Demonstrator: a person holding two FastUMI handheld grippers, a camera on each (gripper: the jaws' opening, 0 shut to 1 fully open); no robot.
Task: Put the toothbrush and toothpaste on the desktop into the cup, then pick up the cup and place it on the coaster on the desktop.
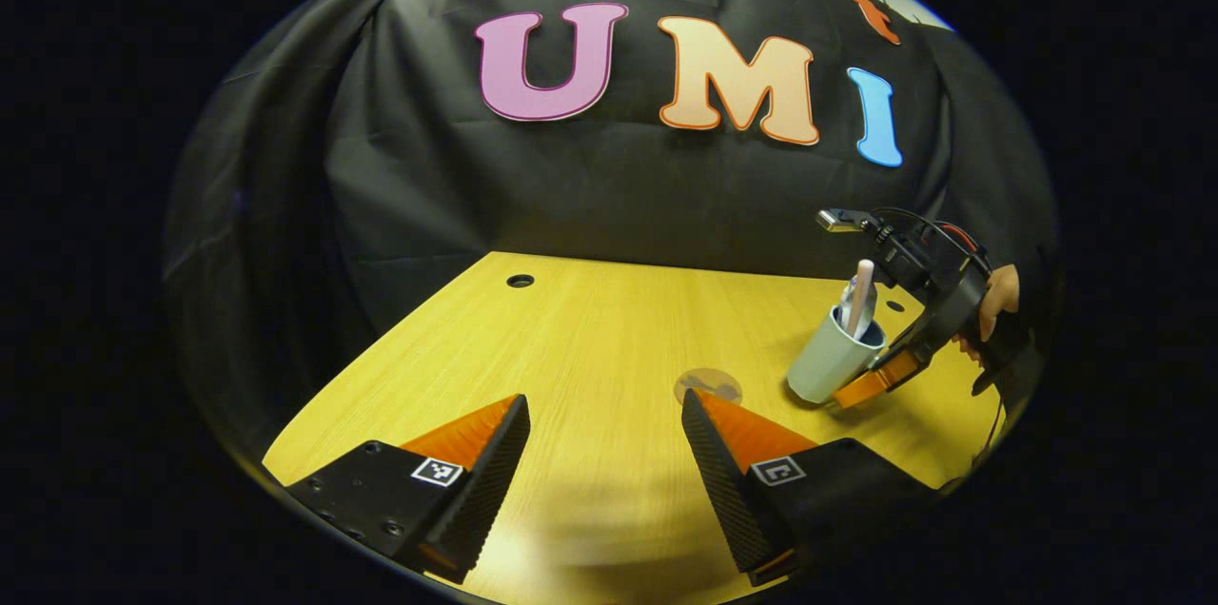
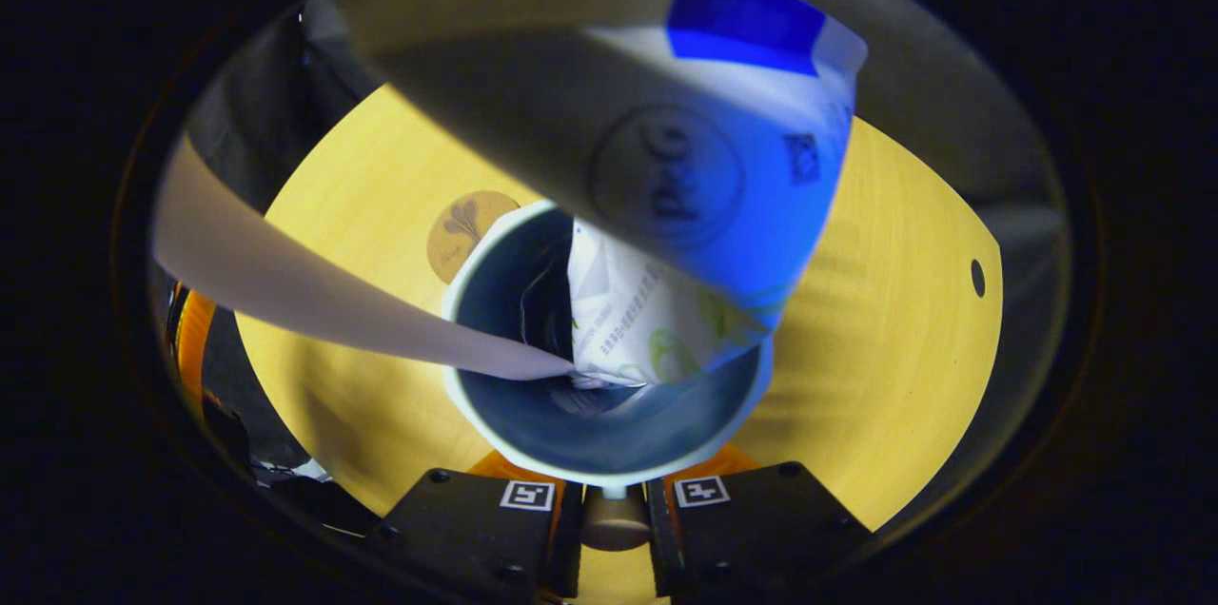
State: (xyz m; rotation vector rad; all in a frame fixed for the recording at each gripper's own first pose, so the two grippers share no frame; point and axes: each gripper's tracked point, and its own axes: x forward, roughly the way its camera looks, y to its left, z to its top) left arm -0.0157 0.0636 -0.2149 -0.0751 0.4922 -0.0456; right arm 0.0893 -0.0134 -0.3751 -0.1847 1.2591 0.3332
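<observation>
A pale blue-grey cup (image 1: pixel 830 362) stands tilted at the right of the yellow desktop (image 1: pixel 590 329). A toothbrush handle (image 1: pixel 861 293) sticks out of it. My right gripper (image 1: pixel 871 386), held by a hand (image 1: pixel 994 301), grips the cup's near wall. In the right gripper view I look down into the cup (image 2: pixel 533 424). It holds the white-and-blue toothpaste tube (image 2: pixel 704 186) and the pale toothbrush handle (image 2: pixel 314 291). The right gripper (image 2: pixel 614 496) is shut on the rim. A round brown coaster (image 1: pixel 708 385) (image 2: pixel 471 229) lies just left of the cup. My left gripper (image 1: pixel 604 405) is open over the desktop.
Two small round holes (image 1: pixel 520 281) (image 2: pixel 977 278) are cut into the desktop near its far edge. The black cloth wall (image 1: pixel 609 196) closes the back and the left side. The table's front edge runs close under my left gripper.
</observation>
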